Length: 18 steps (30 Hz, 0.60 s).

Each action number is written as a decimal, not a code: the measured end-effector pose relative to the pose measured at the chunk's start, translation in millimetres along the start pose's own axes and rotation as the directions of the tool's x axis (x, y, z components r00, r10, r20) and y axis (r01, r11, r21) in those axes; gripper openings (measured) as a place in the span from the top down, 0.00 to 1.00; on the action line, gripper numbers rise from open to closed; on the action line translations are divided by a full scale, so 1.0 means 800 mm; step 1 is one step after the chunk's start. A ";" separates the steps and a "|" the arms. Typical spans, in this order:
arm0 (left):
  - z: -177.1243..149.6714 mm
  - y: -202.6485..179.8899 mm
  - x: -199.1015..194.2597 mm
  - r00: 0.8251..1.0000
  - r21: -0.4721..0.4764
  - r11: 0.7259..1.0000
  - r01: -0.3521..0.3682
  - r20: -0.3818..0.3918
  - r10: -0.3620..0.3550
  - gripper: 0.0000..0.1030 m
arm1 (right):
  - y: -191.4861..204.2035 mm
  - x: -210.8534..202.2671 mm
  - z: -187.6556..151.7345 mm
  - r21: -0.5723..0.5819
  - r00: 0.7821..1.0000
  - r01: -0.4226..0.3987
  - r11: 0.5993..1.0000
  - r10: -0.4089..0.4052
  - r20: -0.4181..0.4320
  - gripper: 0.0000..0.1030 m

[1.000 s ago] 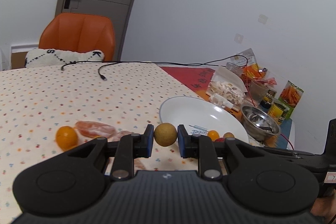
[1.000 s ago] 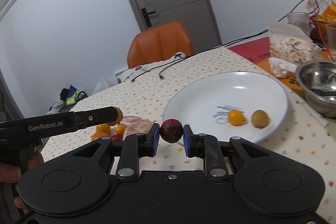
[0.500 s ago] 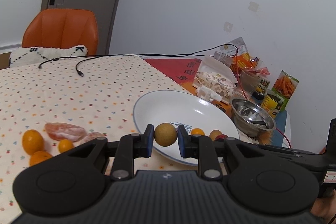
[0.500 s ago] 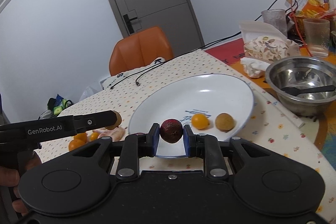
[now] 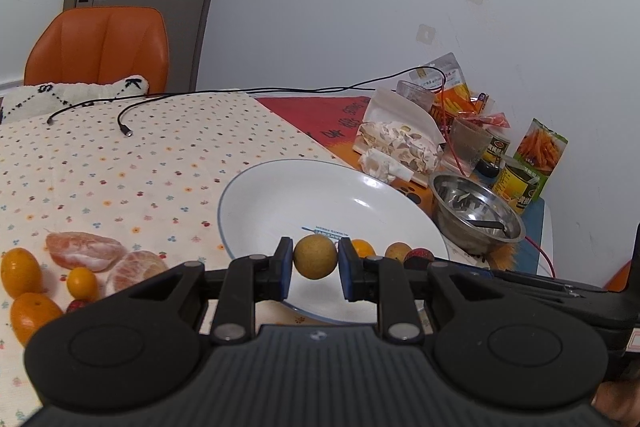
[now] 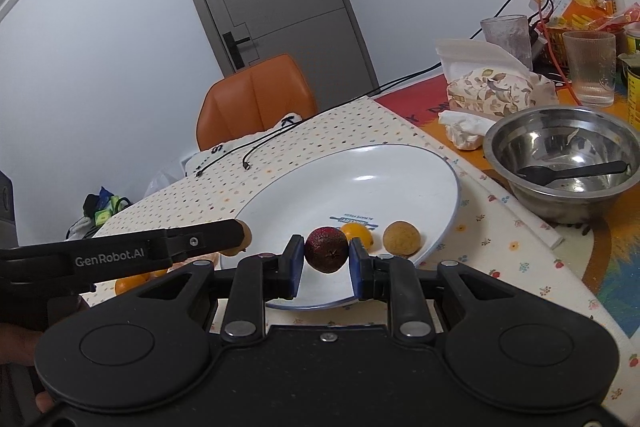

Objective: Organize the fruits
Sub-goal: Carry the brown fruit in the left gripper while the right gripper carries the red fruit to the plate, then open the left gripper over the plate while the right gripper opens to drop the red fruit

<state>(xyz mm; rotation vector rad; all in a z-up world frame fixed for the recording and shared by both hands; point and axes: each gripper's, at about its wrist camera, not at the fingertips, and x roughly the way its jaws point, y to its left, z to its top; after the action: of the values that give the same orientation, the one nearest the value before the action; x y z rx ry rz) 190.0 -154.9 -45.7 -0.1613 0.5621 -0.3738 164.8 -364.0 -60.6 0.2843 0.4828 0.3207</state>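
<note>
Dotted cloth (image 5: pixel 120 179) covers the tabletop, and at its near edge both tools hang over the near rim of the white plate (image 5: pixel 280 195). Closest, the left gripper (image 5: pixel 315 263) is pinched narrow on a tan round fruit (image 5: pixel 315 257), and the right gripper (image 6: pixel 326 259) is pinched narrow on a dark red fruit (image 6: pixel 326 254); both fruits sit between blue pads, above the plate's near edge and not yet set down.

Just beyond, an orange fruit (image 6: pixel 357 235) and a second tan fruit (image 6: pixel 401 237) lie in the plate's near part. I judge the risk is here: these fruits are round and the plate slopes, so one released from height could roll and knock the others, or skip over the rim toward the tabletop's near edge. The two tools are also close together, so a careless turn could bump one grip loose.

Further off, near the right edge, stands a steel bowl (image 6: pixel 560 163) with a dark spoon in it, then a tissue box and glasses, and an orange chair (image 6: pixel 256 99) past the far edge.

Only the left wrist view shows the fruit left on the cloth at the left: peeled segments (image 5: pixel 86 257) and small oranges (image 5: pixel 20 277). Only the right wrist view shows the left tool from the side.
</note>
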 end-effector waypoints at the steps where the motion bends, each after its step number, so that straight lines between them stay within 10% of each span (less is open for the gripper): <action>1: 0.000 0.000 0.002 1.000 -0.001 1.000 0.001 -0.002 -0.001 0.78 | 0.000 0.000 0.000 0.000 1.000 0.001 1.000 -0.001 0.000 0.78; 18: 0.004 0.005 -0.001 0.999 -0.029 0.999 -0.032 0.008 0.032 0.74 | -0.002 0.002 0.001 0.011 1.000 0.011 1.000 -0.011 -0.004 0.77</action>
<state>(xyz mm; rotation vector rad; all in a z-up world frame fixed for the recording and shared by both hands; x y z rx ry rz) 192.3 -151.1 -43.6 -0.1817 0.5615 -0.3335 167.1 -365.1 -61.2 0.2921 0.4897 0.3075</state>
